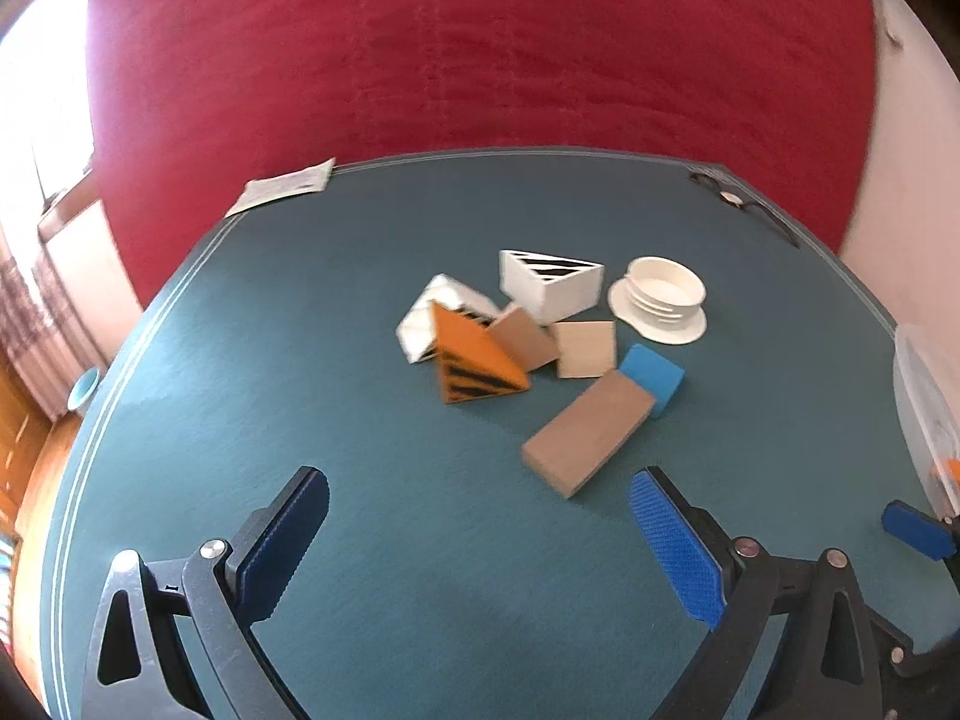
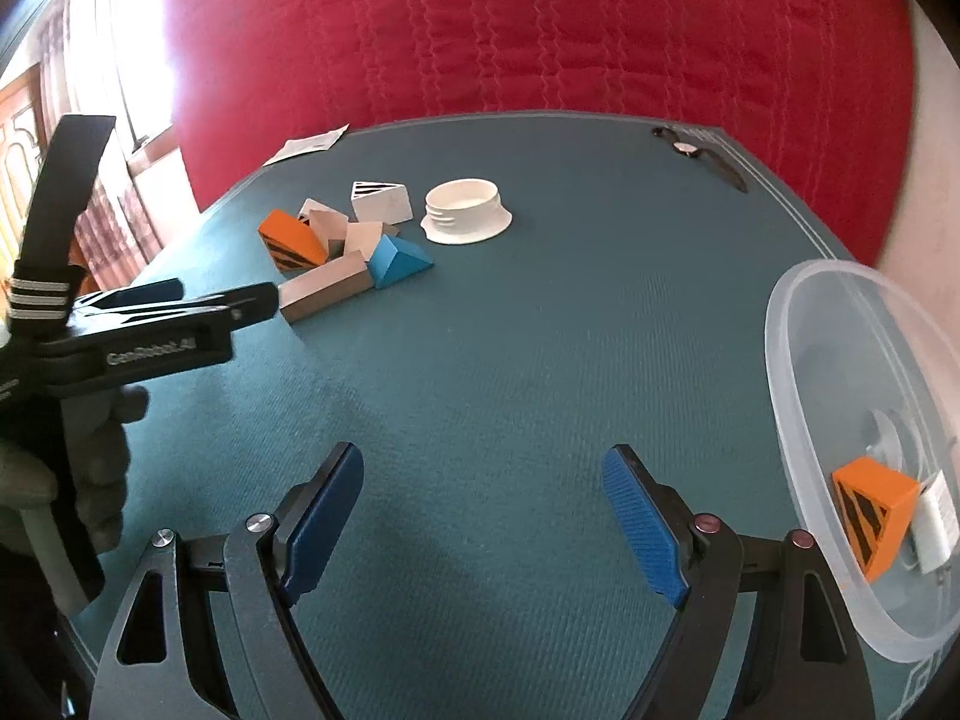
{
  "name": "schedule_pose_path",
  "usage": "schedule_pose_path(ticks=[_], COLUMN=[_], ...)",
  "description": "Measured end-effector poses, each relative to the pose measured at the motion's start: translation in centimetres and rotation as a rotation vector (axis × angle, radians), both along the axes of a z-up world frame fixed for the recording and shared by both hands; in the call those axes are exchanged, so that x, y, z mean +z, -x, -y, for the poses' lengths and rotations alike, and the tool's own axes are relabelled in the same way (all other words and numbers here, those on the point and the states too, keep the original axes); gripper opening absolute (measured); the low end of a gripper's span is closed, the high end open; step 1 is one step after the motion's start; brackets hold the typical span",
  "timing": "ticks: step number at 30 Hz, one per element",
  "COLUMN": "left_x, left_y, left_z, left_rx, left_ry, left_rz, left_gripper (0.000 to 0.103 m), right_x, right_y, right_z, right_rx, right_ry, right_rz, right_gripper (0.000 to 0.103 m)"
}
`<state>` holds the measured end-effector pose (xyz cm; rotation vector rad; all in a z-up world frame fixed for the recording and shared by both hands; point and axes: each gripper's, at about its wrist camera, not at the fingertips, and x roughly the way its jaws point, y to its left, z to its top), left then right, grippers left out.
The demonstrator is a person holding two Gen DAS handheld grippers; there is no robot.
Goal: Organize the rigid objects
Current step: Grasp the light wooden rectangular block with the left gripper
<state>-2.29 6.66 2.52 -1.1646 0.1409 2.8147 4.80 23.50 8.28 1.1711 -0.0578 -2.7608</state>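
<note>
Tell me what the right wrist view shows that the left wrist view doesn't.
Only the right wrist view shows the inside of the clear plastic tub, holding an orange striped wedge and a white piece, plus the hand carrying the left gripper.

Only the left wrist view shows a small light blue dish past the table's left edge.

Both show the teal table, the heap of blocks with its long brown wooden block, the white round plastic lid, and the open right gripper.

Your tongs are black framed, with ribbed blue pads and round silver rivets. The left tongs carry white lettering and three silver bands. Your left hand wears a grey glove.
</note>
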Motion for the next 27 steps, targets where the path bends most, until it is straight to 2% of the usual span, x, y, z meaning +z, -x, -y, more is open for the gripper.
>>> schedule_pose_path(ticks=[4,9,16,18,24,27], left_x=[-0.3,-1.0,-1.4,-1.4,-1.2,-1.0], left_y=[1.0,2.5,2.8,2.7,2.0,1.4], left_z=[-1.0,-2.2,-2.6,-2.5,-2.2,-1.7], left_rx=[-0.046,-0.098,-0.142,-0.159,-0.167,-0.161], left_ry=[0.018,0.032,-0.002,-0.017,-0.025,-0.036], left_rz=[0.011,0.055,0.068,0.066,0.068,0.071], left_gripper=[0.102,0.080,0.062,0.048,0.036,0.034], right_x=[0.0,-0.1,-0.3,-0.3,-0.2,0.0], right_y=[0.0,0.2,0.5,0.8,2.1,3.0], right_z=[-0.1,-0.2,-0.1,0.0,0.5,1.0], right_rx=[-0.001,-0.004,-0.011,-0.008,-0.012,-0.013], right_ry=[0.011,0.017,0.015,0.014,0.015,0.009], right_rz=[0.000,0.000,0.012,0.023,0.042,0.043], right_gripper=[0.083,0.083,0.083,0.083,0.083,0.083])
